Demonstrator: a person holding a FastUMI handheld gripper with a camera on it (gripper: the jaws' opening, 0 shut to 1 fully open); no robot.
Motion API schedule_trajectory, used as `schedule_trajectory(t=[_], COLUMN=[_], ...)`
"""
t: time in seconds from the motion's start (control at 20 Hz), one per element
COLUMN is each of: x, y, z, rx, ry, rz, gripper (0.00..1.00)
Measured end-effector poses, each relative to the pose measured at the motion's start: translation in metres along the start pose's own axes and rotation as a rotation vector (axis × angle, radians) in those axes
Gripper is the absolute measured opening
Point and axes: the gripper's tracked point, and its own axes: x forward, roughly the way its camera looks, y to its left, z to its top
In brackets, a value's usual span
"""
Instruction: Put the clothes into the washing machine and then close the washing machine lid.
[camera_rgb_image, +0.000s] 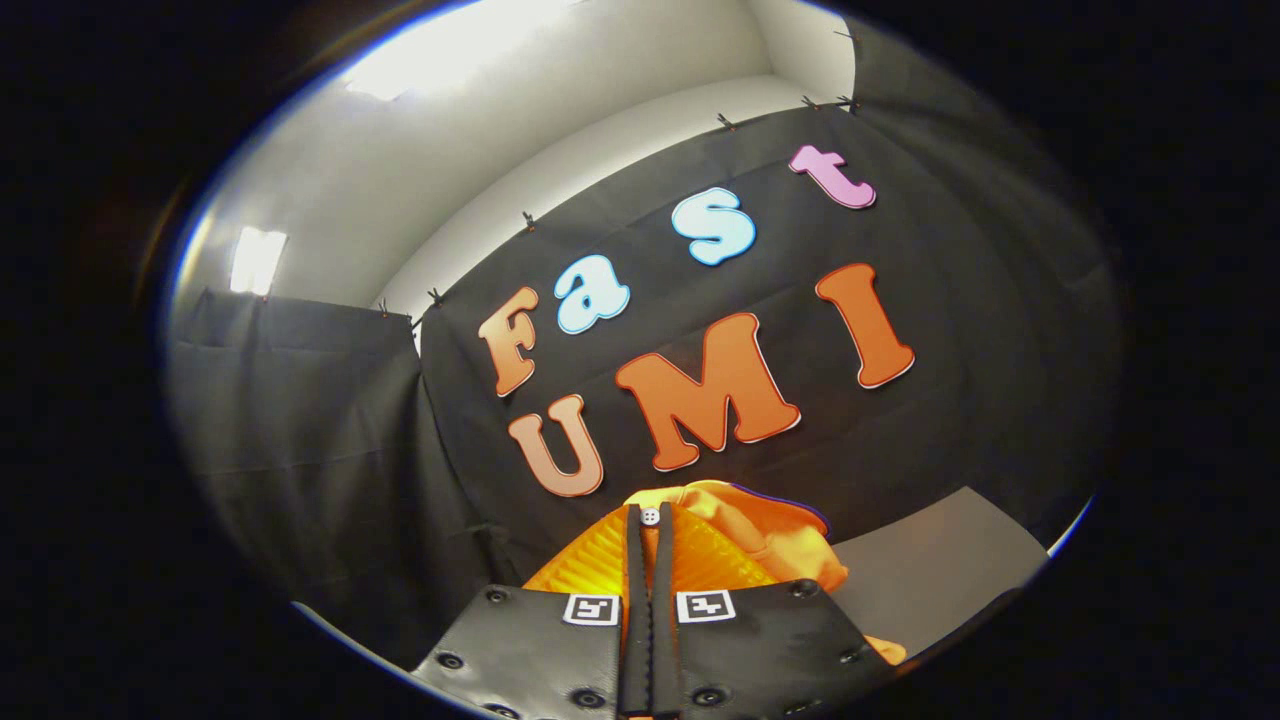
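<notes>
Claw view: I see the claw (650, 560) nearly closed, both fingers pinching the orange garment (745, 545).
Garment: bunched between and just beyond the fingers, lifted before the black cloth wall (300, 450).
Bench: grey surface (930, 570) beside it.

I see a strip of pale grey bench (940, 560) low down, just beyond and to the right of my tool (650, 520), whose fingers are pinched together on an orange garment (760, 540). The garment hides the bench's near part; I cannot tell whether it rests on it.
</notes>
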Motion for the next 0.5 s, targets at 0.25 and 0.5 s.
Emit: schedule_trajectory(t=[0.25,0.5], x=[0.016,0.039], y=[0.082,0.151], z=[0.003,-0.031], rx=[-0.068,-0.102], ry=[-0.046,-0.036], rz=[-0.014,-0.032], gripper=[0.07,0.07])
